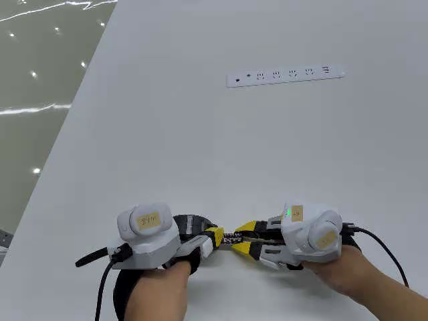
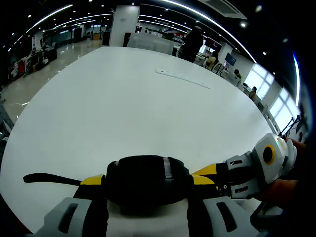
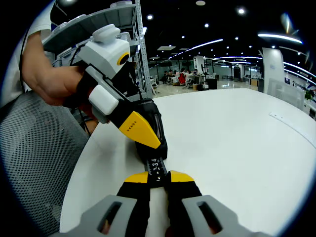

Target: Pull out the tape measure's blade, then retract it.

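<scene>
Large open-plan office hall. Identified by long white worktable with power strip, mesh office chair, metal shelving rack, rows of linear ceiling lights, and occupied desks in background. Glossy polished floor reflecting overhead spots, tall windows along one side

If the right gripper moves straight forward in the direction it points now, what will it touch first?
Most likely the tape measure's case, held in the left gripper. It lies straight ahead, along the short blade that the right gripper grips.
</scene>
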